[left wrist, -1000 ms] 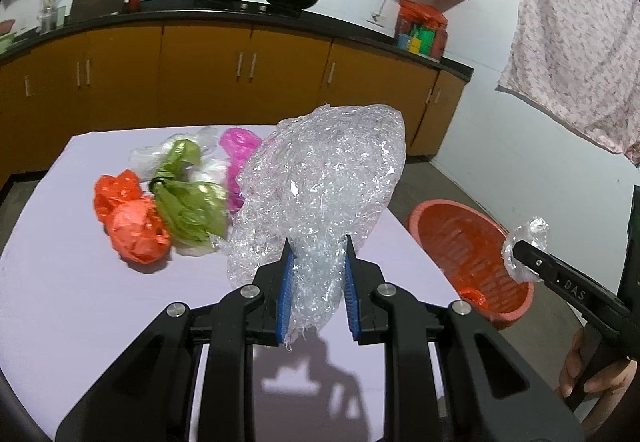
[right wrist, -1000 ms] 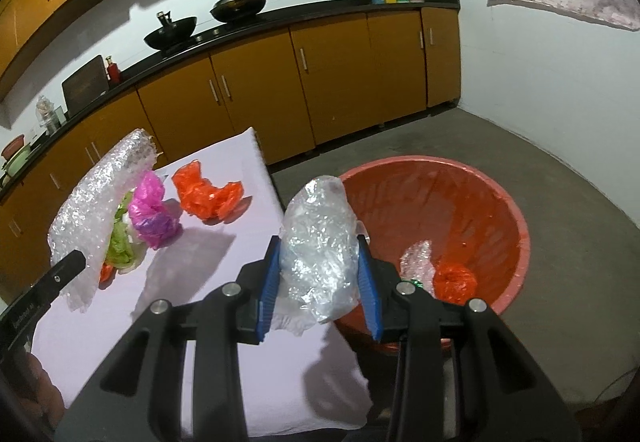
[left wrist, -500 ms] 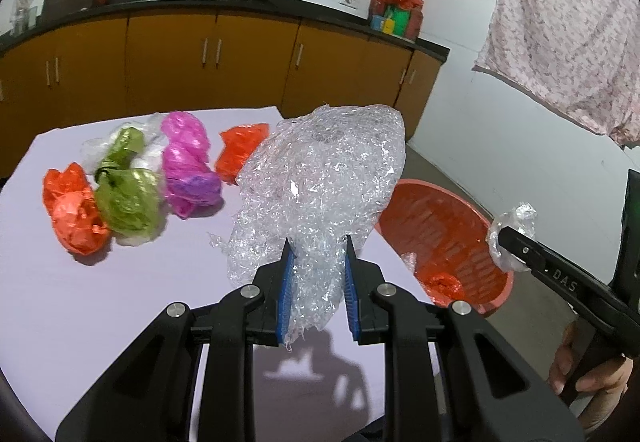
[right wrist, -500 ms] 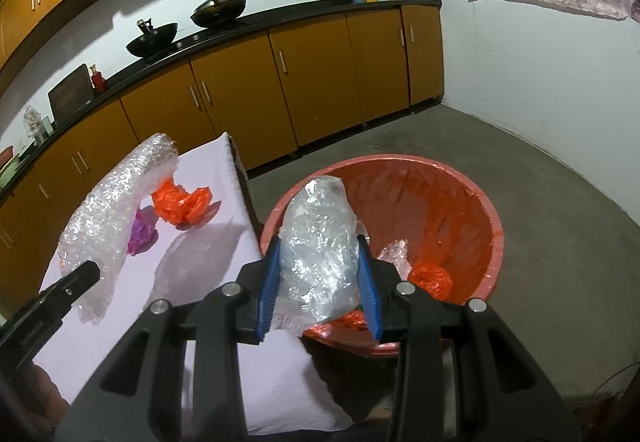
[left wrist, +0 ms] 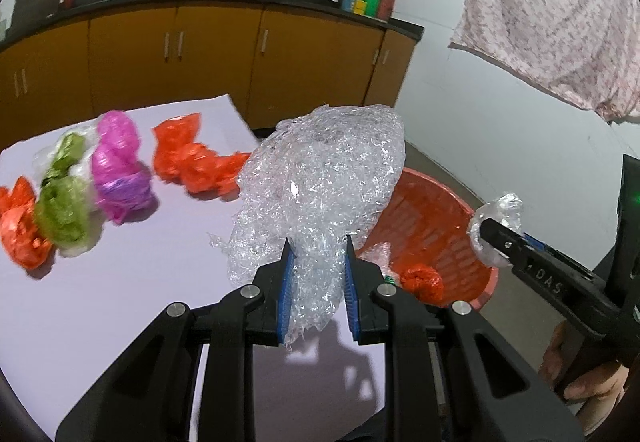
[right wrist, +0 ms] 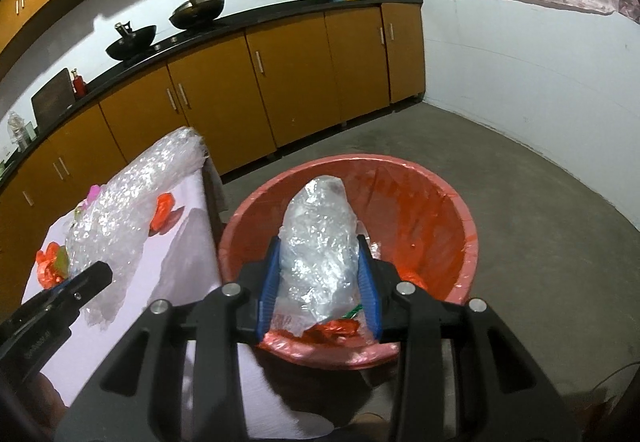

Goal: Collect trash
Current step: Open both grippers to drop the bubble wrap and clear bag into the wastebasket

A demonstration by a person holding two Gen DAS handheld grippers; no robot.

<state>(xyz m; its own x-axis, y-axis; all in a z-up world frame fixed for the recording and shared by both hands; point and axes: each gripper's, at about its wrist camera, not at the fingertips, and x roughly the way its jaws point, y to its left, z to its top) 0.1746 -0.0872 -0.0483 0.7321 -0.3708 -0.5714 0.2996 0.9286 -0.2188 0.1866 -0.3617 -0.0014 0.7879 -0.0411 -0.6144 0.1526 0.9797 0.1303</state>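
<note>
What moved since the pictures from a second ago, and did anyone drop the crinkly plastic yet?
Both grippers swung toward the orange basket. The right gripper now holds its clear plastic wad above the basket's opening instead of beside the table. The left gripper carried the bubble wrap closer to the table's edge by the basket. Nothing was dropped: both stay clamped. The coloured bags on the table lie as before.

The bubble wrap (left wrist: 320, 178) was clear, glossy, crinkled plastic; the smaller clear bag (right wrist: 320, 242) was smooth, shiny film. The left tongs (left wrist: 316, 294) and right tongs (right wrist: 318, 294) were matt black plastic with ribbed blue pads and bright metal bolts. The desk (left wrist: 120, 302) looked matt and smooth, the orange basket (right wrist: 460, 210) plastic, lined with glossy film, the floor (right wrist: 520, 178) rough concrete
</note>
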